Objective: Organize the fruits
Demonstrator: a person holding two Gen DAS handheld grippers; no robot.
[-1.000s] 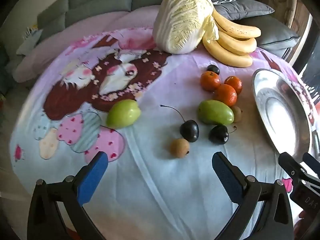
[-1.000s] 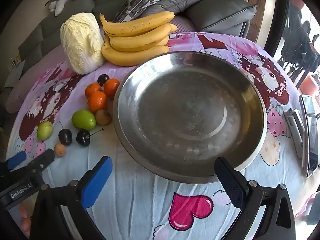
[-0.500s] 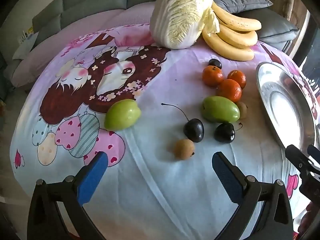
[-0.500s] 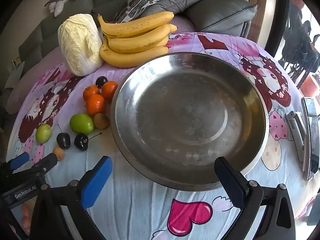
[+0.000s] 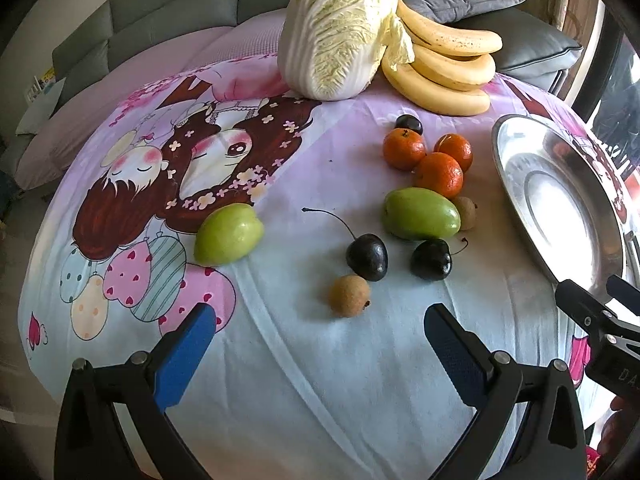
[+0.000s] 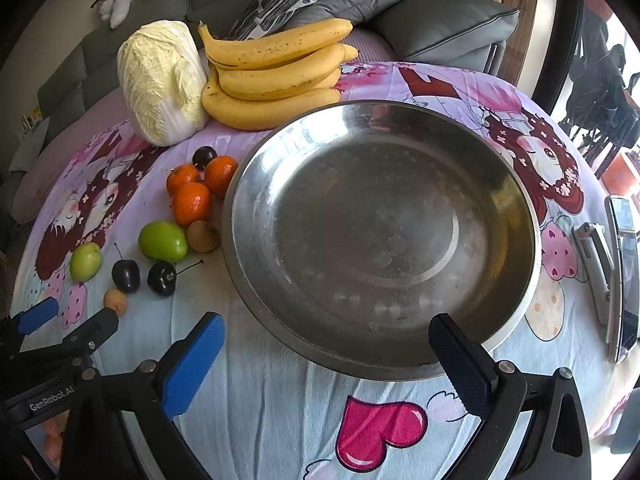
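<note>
Loose fruit lies on the cartoon-print cloth: a brown longan [image 5: 349, 295], two dark cherries [image 5: 367, 257] [image 5: 431, 259], two green fruits [image 5: 228, 233] [image 5: 420, 213], three oranges [image 5: 438, 174] and a banana bunch [image 5: 444, 68]. A wide steel bowl [image 6: 380, 364] stands empty on the right. My left gripper [image 5: 318, 344] hovers open just short of the longan, nothing between its blue pads. My right gripper [image 6: 326, 354] is open over the bowl's near rim. The right wrist view also has the longan [image 6: 115, 300] and the left gripper [image 6: 72, 324] beside it.
A napa cabbage [image 5: 340, 28] sits at the back next to the bananas. A phone [image 6: 624, 280] and a silver object [image 6: 596, 264] lie at the right table edge. A grey sofa with cushions [image 6: 400, 12] stands behind the round table.
My left gripper has moved forward and lower toward the longan and cherries, so the fruit looks larger. The right gripper has edged closer to the bowl. Both stay open.
</note>
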